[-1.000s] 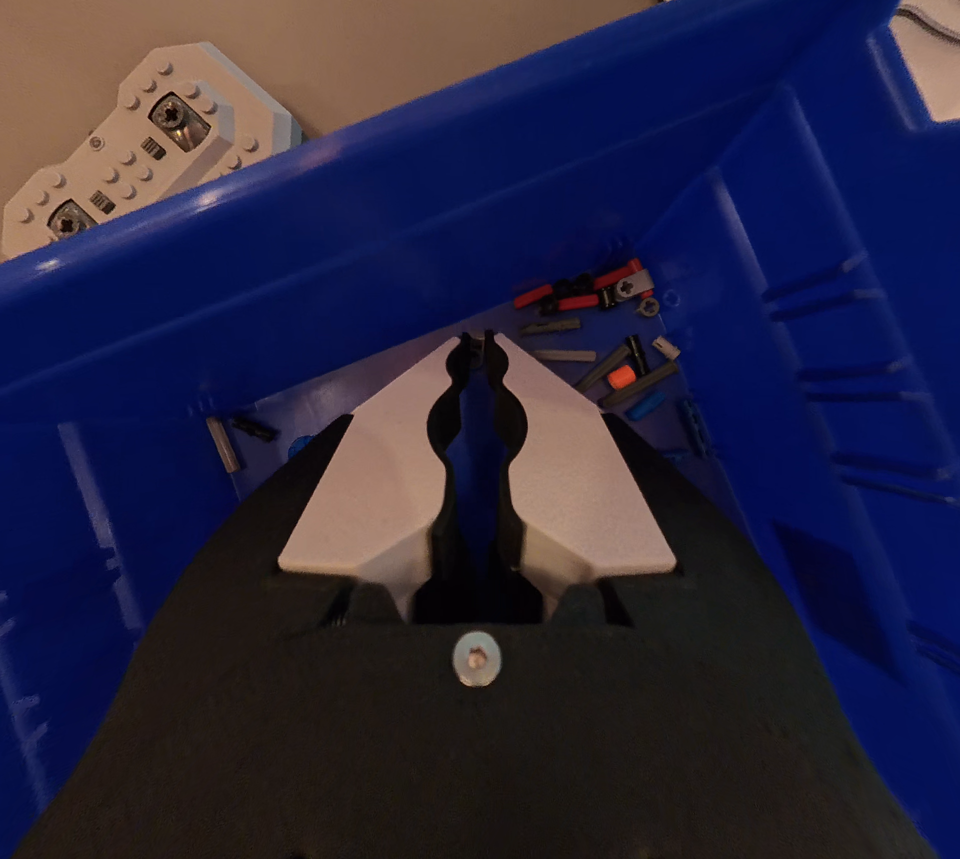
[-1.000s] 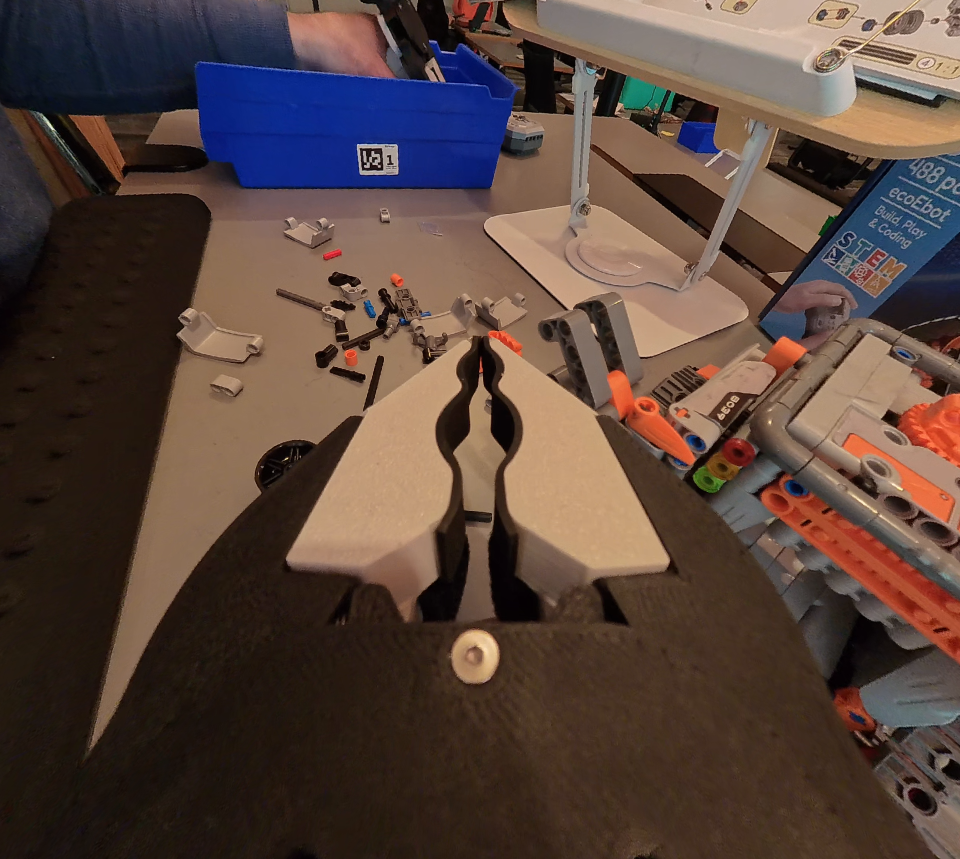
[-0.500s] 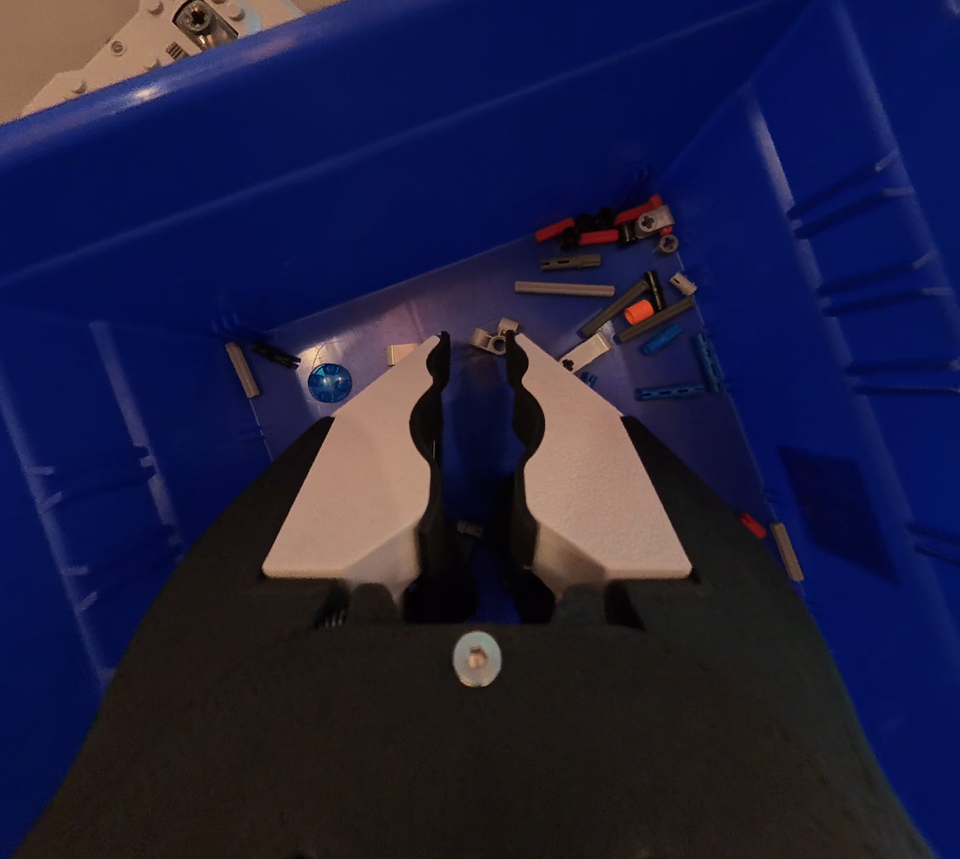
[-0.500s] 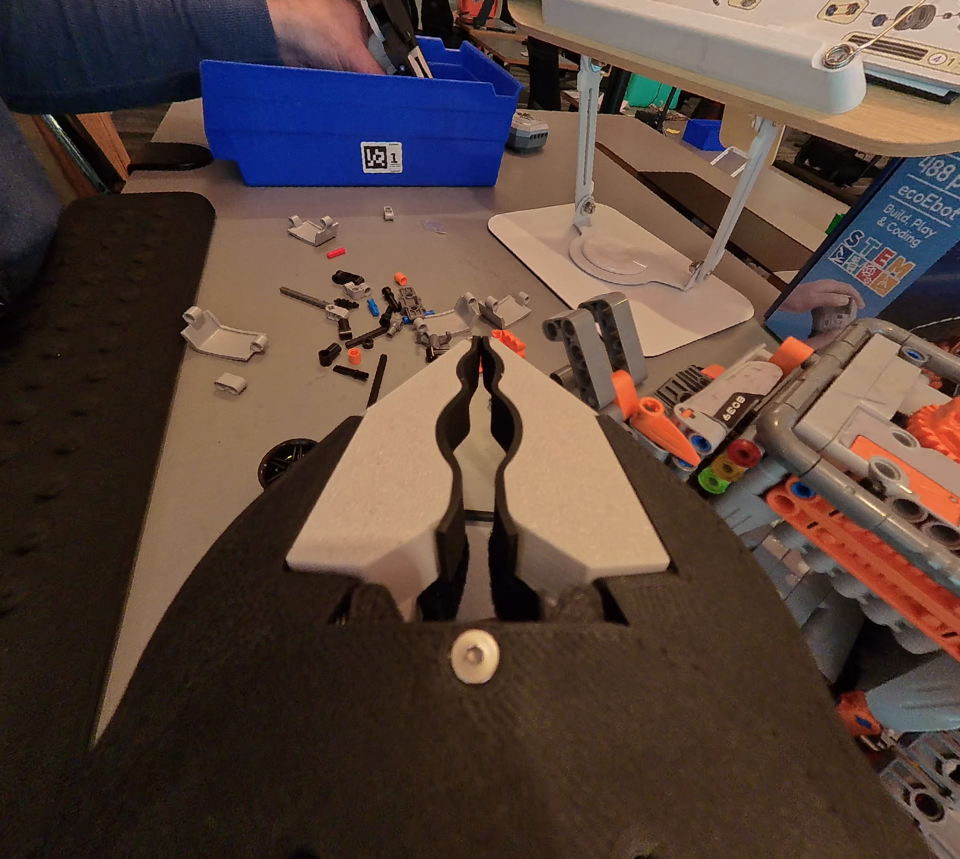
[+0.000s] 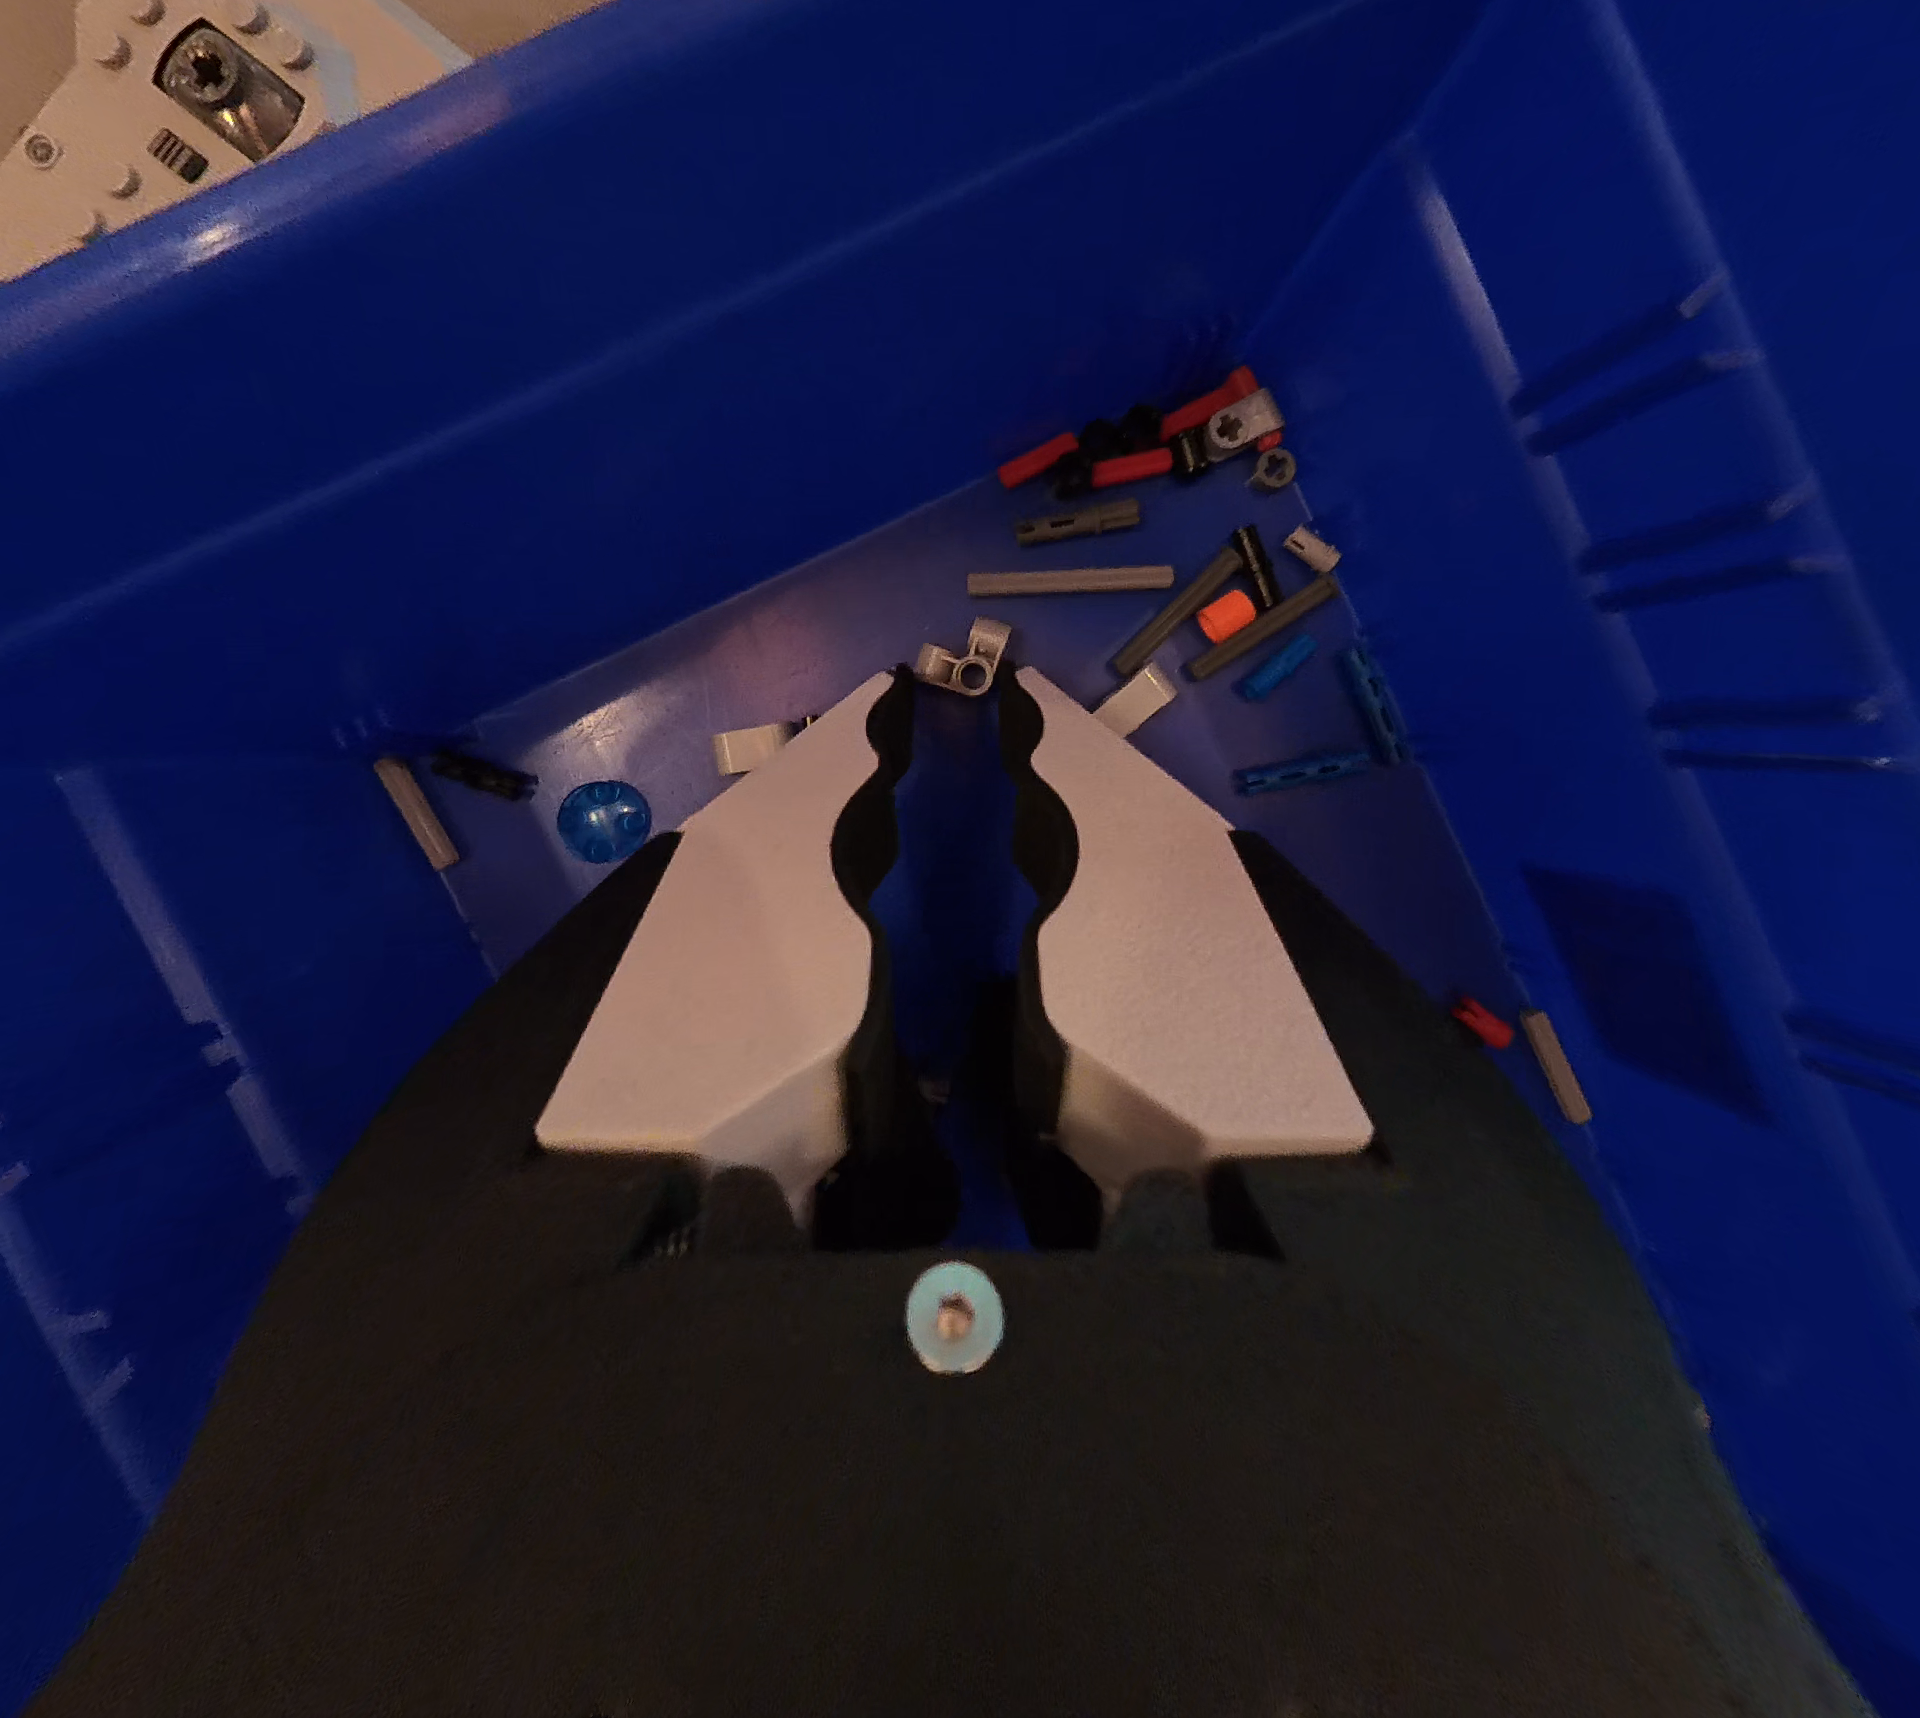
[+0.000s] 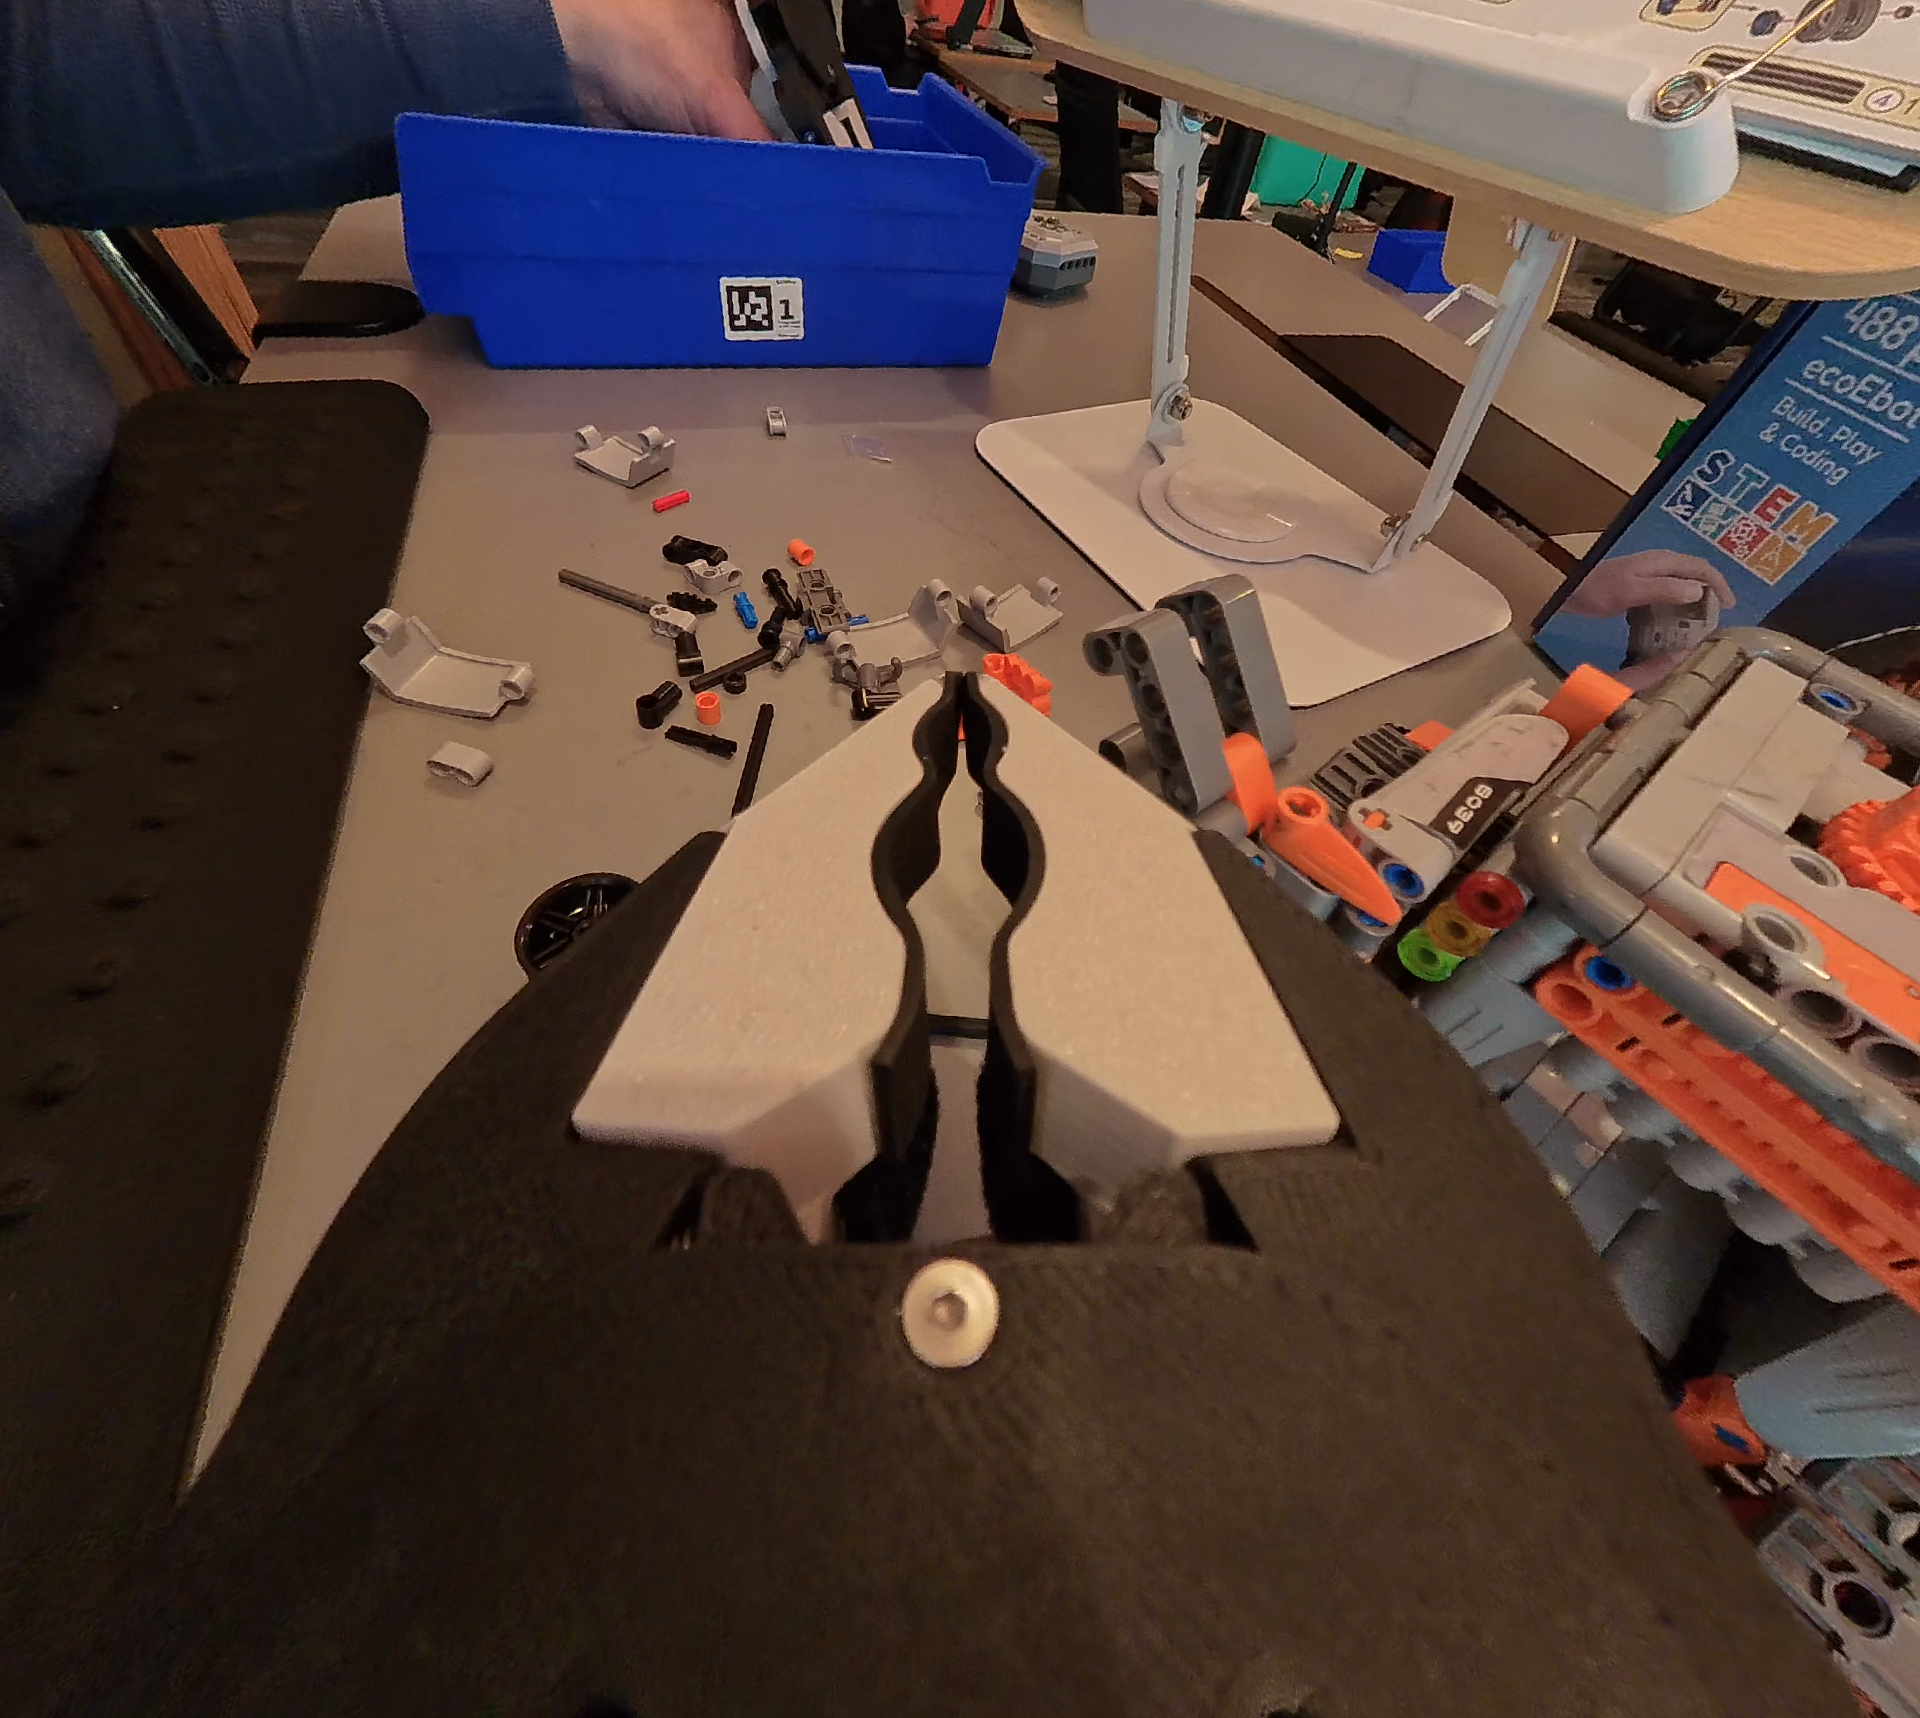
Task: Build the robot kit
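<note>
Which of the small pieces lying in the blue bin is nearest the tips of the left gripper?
The light grey connector piece with a round hole, lying just beyond the open left gripper. The red, orange and blue pieces lie farther off, toward the corner of the blue bin.

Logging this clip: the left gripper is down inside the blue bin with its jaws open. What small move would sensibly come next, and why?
Probably ease the left gripper a touch forward and down, then close. Its jaws stand open, and the small grey connector piece on the blue bin floor sits right at the gap between the tips, not yet gripped. The right gripper is shut over the table, away from the bin.
</note>
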Available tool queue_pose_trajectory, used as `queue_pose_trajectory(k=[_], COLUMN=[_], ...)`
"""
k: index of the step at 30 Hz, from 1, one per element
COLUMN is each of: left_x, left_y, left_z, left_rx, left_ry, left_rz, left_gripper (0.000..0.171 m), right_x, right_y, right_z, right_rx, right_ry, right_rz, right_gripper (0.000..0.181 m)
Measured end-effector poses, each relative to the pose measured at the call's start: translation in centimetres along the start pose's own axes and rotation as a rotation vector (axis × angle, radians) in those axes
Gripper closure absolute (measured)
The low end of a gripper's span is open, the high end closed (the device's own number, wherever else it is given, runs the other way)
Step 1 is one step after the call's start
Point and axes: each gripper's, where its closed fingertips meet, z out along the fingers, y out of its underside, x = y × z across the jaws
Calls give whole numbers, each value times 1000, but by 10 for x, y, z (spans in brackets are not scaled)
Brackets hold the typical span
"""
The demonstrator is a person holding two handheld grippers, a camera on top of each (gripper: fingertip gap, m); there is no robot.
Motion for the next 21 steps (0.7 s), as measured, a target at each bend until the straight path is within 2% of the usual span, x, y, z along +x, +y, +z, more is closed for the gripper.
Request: queue_pose_trajectory(k=[4, 9, 10, 11, 13, 15, 18, 21], left_x=[-1, 13, 22, 36, 72, 98, 126, 117], left_y=[-3, -26, -34, -47, -67, -76, -77, -61], left_z=[-7, -58, -73, -91, -121, -137, -138, -125], left_rx=[23, 135, 172, 237, 317, 332, 319, 264], left_ry=[-27, -70, -61, -40, 21, 9, 16, 15], left_rz=[0, 32, 47, 65, 115, 192, 263, 240], left_gripper=[159, 159, 160, 171, 171, 171, 171, 171], right_x=[0, -1, -1, -1, -1, -1, -3, -3], right_y=[-2, -3, -3, -4, -4, -4, -6, -9], right_z=[-1, -1, -1, -1, -1, -1, -2, -4], right_rx=[5, 10, 11, 12, 12, 14, 20, 27], right_ry=[2, 1, 1, 1, 0, -2, -3, 2], right_rz=[-4, -6, -6, -6, -6, -8, -13, -19], right_gripper=[181, 181, 181, 181, 181, 181, 181, 181])
